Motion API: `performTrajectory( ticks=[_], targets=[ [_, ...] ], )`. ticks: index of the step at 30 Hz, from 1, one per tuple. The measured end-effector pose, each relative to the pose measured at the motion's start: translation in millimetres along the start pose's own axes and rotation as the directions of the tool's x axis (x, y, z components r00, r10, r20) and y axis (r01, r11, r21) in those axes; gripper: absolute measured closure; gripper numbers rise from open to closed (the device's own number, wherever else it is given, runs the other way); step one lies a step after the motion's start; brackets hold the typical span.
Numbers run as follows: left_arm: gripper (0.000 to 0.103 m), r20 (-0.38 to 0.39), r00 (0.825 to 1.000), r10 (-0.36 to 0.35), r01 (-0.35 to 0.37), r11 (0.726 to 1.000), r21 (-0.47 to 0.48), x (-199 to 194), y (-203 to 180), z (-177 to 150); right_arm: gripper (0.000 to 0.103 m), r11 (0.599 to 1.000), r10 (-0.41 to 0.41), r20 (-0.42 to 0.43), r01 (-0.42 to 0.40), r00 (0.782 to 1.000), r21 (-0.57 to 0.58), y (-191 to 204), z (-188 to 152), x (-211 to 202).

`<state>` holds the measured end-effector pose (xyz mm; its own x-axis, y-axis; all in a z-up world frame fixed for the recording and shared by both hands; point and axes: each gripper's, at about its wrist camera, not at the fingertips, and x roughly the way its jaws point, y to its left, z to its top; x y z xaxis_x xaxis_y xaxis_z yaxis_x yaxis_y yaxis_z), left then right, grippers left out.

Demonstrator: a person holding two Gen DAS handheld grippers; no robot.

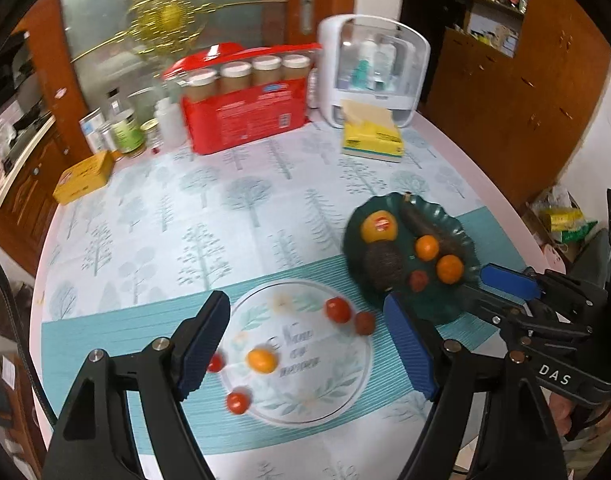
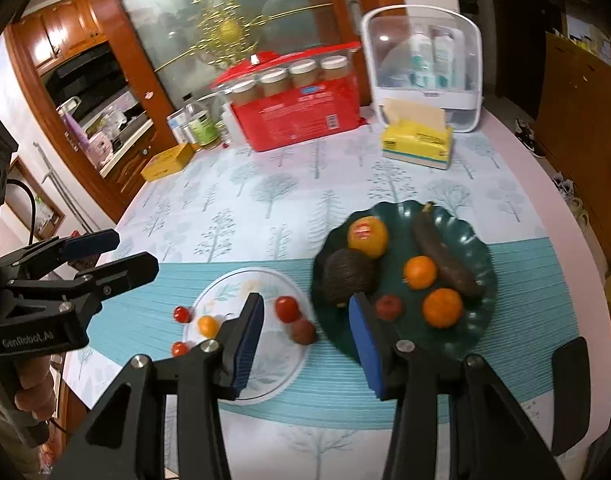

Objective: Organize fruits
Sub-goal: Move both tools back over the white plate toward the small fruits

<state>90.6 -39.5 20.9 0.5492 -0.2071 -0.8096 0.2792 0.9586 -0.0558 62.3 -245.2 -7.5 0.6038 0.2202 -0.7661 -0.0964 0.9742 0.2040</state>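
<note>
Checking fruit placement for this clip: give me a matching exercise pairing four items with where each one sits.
Items:
1. avocado
2. yellow cherry tomato
3. tissue box
4. stickered orange

Places:
A. far side of the table, in front of the white organizer
B. on the white floral plate
C. far left part of the green plate
D. left edge of the green plate, nearer the camera

Pairs: 1-D, 2-B, 3-A, 4-C
</note>
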Motion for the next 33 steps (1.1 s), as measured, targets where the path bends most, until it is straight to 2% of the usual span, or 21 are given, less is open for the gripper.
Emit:
performTrajectory(
  ticks=[9, 12, 16, 23, 29, 33],
  targets=[
    [0.025, -0.039, 0.999, 0.028, -0.031, 0.995, -0.098, 6.9, 83.4, -39.4, 0.058, 0.998, 0.024, -0.046, -0.027, 0.999, -0.052, 63.6, -13.8, 25.0],
    [0.025, -0.050, 0.998, 0.044, -0.049, 0.993, -0.103, 14.9, 104.0, -50.2, 0.058, 0.997, 0.030, -0.072, -0.035, 0.997, -0.064, 82.6, -19.5, 40.0],
    [0.025, -0.067, 0.997, 0.039, -0.045, 0.994, -0.094, 32.2, 121.4, -59.9, 0.058, 0.996, 0.037, -0.114, -0.045, 0.993, -0.071, 101.4, -27.2, 62.5],
    [0.026, -0.144, 0.990, 0.009, -0.020, 0.997, -0.069, 77.0, 141.7, -80.8, 0.058, 0.996, 0.045, -0.205, -0.060, 0.978, -0.068, 120.6, -42.3, 116.7],
    [0.032, -0.206, 0.978, -0.038, 0.022, 0.997, -0.076, 115.9, 151.5, -91.6, 0.058, 0.992, 0.027, -0.248, -0.057, 0.968, -0.114, 136.4, -50.8, 152.4],
    [0.047, -0.236, 0.969, -0.070, 0.054, 0.996, -0.071, 135.1, 149.8, -93.3, 0.058, 0.988, 0.005, -0.267, -0.046, 0.964, -0.149, 143.2, -53.4, 171.3]
  ],
)
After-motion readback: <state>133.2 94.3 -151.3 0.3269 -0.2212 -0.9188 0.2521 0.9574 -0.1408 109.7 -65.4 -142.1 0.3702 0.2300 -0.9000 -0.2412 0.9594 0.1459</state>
